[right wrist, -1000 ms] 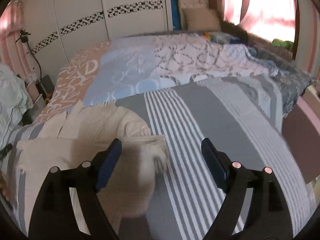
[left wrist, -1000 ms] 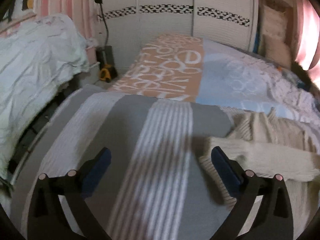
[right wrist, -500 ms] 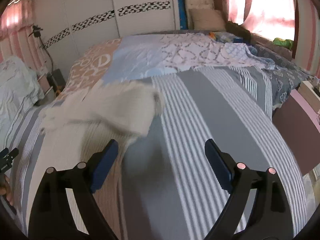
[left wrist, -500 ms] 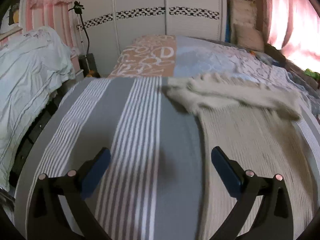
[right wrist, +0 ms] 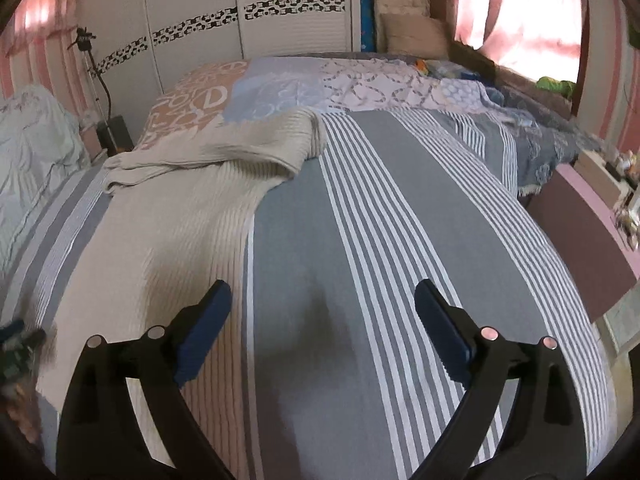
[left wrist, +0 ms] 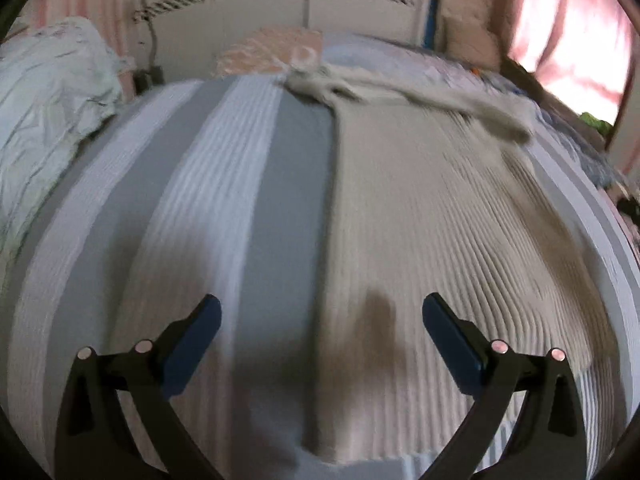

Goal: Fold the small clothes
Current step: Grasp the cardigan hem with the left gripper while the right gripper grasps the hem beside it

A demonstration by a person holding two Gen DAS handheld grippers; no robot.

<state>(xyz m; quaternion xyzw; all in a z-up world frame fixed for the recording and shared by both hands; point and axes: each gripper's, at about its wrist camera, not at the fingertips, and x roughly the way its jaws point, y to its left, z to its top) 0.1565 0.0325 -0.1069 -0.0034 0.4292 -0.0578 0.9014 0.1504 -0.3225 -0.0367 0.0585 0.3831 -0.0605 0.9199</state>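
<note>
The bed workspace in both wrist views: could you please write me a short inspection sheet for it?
Surface: bed with grey and white striped cover; patterned quilt at the far end.
Job's things: cream ribbed sweater lying flat, sleeves folded across its top.
Clutter: small items on the pink shelf, too small to name.
Grippers: left gripper open, hovering at the sweater's left edge; right gripper open, at its right edge; neither holds anything.
Cables: a black cord on the stand by the wardrobe.
Surroundings: white wardrobe, pink curtains, pale bedding on the left.
</note>
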